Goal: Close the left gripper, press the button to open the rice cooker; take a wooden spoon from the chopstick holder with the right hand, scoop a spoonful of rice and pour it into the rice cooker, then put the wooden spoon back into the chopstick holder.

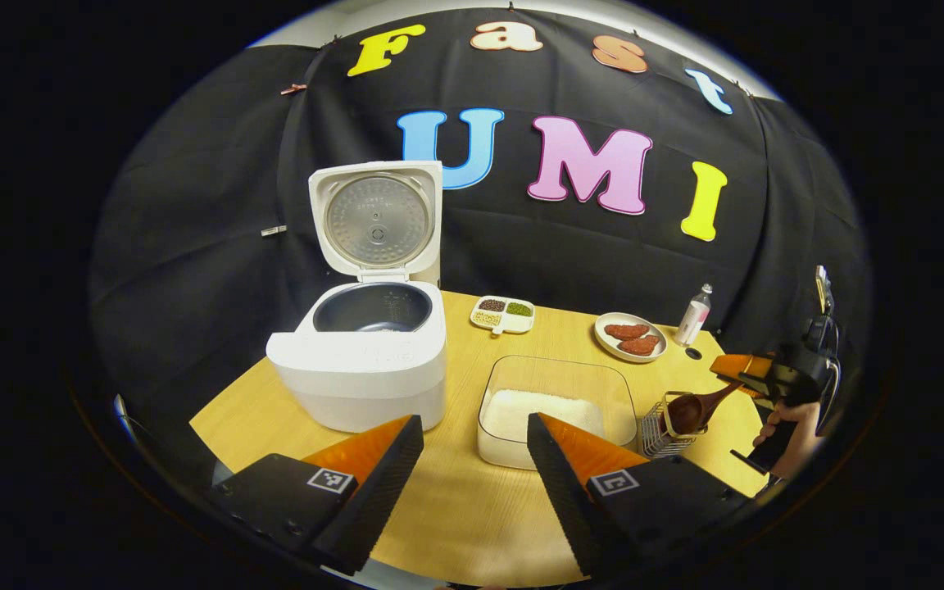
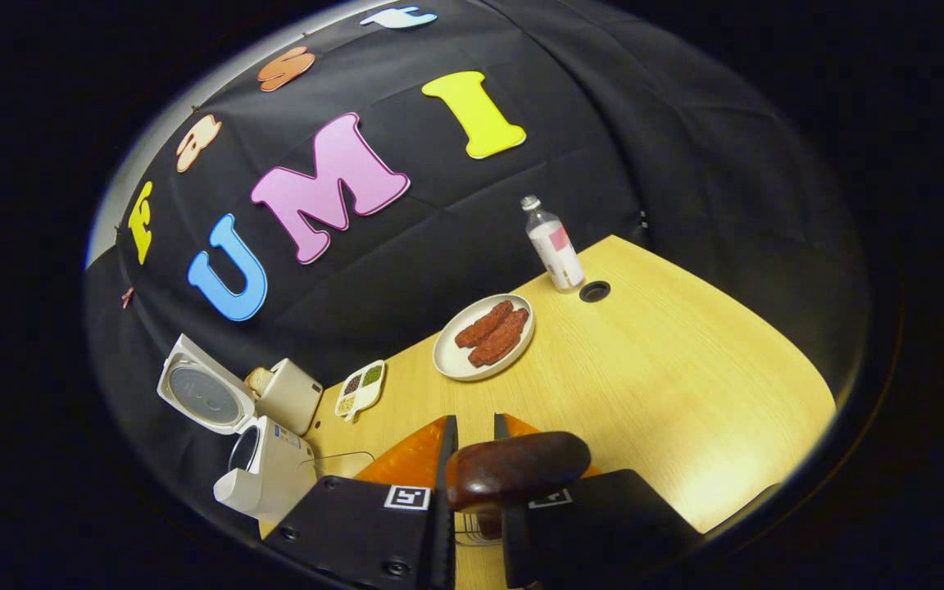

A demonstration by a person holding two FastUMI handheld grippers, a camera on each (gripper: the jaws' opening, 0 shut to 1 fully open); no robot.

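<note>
In the left gripper view the left tongs [image 1: 472, 447] hang wide apart over the near edge of the desk [image 1: 456, 508], with nothing between their fingers. Beyond them the rice cooker [image 1: 361, 360] stands on the desk's left part with its lid [image 1: 375, 220] swung fully up, the dark inner pot [image 1: 372, 307] exposed. Just to its right sits a clear container of rice [image 1: 554, 410], and beside that the wire chopstick holder [image 1: 664, 430]. The wooden spoon [image 1: 697, 408] has its bowl at the holder's mouth, its handle slanting up to the right tongs [image 1: 755, 377], which are gripped by a hand [image 1: 791, 426] at the desk's right edge. In the right gripper view the right tongs [image 2: 472, 459] stand narrow, both fingers pressed on the spoon's handle, and the spoon's rounded bowl [image 2: 517, 471] fills the space ahead of them (the holder's wires peek out just beneath it). Farther back on the desk lie a small divided dish of beans [image 1: 503, 314], a plate with reddish pieces of food [image 1: 630, 336] and a small bottle [image 1: 693, 315] by the wall.
</note>
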